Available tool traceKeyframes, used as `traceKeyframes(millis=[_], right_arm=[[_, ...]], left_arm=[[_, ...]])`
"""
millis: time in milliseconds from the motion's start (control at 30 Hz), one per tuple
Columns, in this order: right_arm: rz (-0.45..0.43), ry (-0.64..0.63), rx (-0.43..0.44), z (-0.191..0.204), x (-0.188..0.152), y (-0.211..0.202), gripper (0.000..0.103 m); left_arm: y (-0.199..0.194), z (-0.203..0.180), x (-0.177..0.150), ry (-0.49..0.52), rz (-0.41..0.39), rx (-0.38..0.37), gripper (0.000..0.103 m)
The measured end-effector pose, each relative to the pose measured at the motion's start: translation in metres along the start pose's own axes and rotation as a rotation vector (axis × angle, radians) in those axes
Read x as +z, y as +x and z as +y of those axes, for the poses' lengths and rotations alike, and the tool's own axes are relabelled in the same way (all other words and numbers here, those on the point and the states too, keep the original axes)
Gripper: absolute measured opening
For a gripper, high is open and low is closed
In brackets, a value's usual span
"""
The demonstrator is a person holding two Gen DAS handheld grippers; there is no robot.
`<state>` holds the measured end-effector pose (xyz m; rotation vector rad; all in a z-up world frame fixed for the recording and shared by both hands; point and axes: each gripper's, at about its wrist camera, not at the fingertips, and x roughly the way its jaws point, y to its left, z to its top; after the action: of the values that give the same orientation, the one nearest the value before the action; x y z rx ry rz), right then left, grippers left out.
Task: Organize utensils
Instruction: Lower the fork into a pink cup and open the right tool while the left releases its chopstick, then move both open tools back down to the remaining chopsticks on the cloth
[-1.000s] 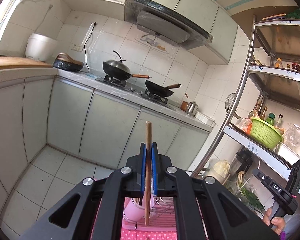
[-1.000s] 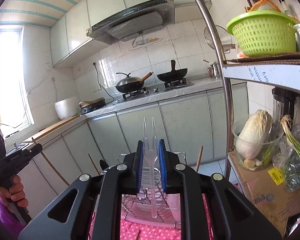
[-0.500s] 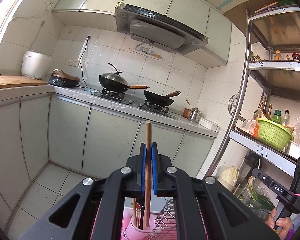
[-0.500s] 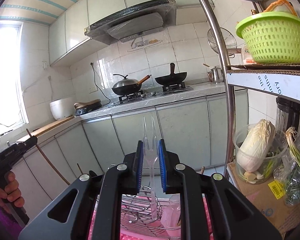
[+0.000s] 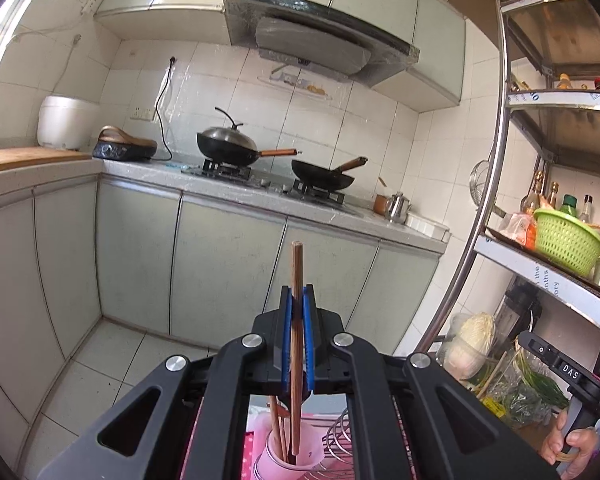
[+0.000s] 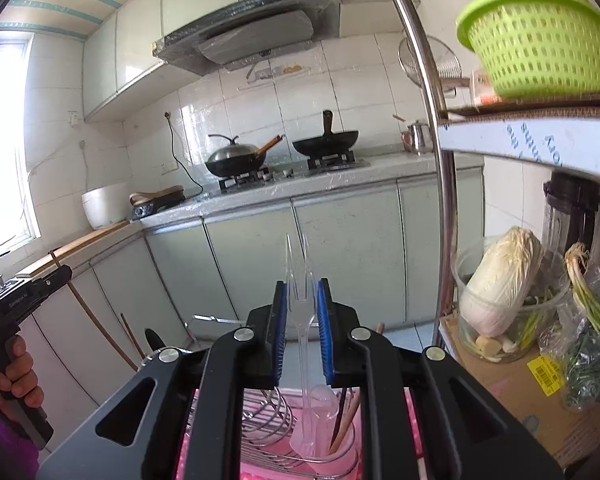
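Both utensils are over the pale pink plastic holder cup, not yet dropped in. The left tongs clamp an upright brown wooden chopstick; the right tongs pinch a clear plastic fork. Other chopsticks already stand inside, beside a wire rack.

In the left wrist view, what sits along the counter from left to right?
Rice cooker → electric griddle → lidded wok → open pan → small metal pot.
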<state>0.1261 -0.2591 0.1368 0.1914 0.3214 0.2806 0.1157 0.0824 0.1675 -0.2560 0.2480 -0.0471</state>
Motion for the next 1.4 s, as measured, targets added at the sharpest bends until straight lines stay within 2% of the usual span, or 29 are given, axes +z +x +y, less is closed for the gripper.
traceKeyframes(millis=[367, 567, 833, 900, 933, 967, 1000, 1033, 1400], right_arm=[[0.136, 0.073, -0.022, -0.018, -0.049, 0.03, 0.015], [0.171, 0.102, -0.037, -0.023, -0.066, 0.033, 0.015], [0.208, 0.133, -0.038, -0.029, -0.076, 0.038, 0.015], [0.225, 0.141, -0.037, -0.03, -0.076, 0.039, 0.016], [0.231, 0.15, -0.034, -0.031, -0.075, 0.038, 0.02], [0.231, 0.156, -0.03, -0.031, -0.074, 0.037, 0.03], [0.225, 0.163, -0.023, -0.032, -0.073, 0.034, 0.035], [0.219, 0.166, -0.019, -0.033, -0.072, 0.031, 0.042], [0.174, 0.146, -0.028, -0.025, -0.067, -0.01, 0.042]], left_arm=[[0.046, 0.026, -0.04, -0.091, 0.193, 0.005, 0.005], [0.058, 0.032, -0.061, -0.092, 0.241, 0.021, 0.005], [0.061, 0.036, -0.065, -0.127, 0.264, 0.012, 0.008], [0.058, 0.037, -0.063, -0.128, 0.264, 0.013, 0.02], [0.055, 0.036, -0.063, -0.127, 0.256, 0.011, 0.024], [0.052, 0.036, -0.061, -0.125, 0.247, 0.006, 0.031], [0.048, 0.035, -0.06, -0.121, 0.236, 0.003, 0.035], [0.045, 0.034, -0.058, -0.116, 0.229, 0.004, 0.036], [0.004, 0.034, -0.048, -0.118, 0.194, 0.0, 0.04]])
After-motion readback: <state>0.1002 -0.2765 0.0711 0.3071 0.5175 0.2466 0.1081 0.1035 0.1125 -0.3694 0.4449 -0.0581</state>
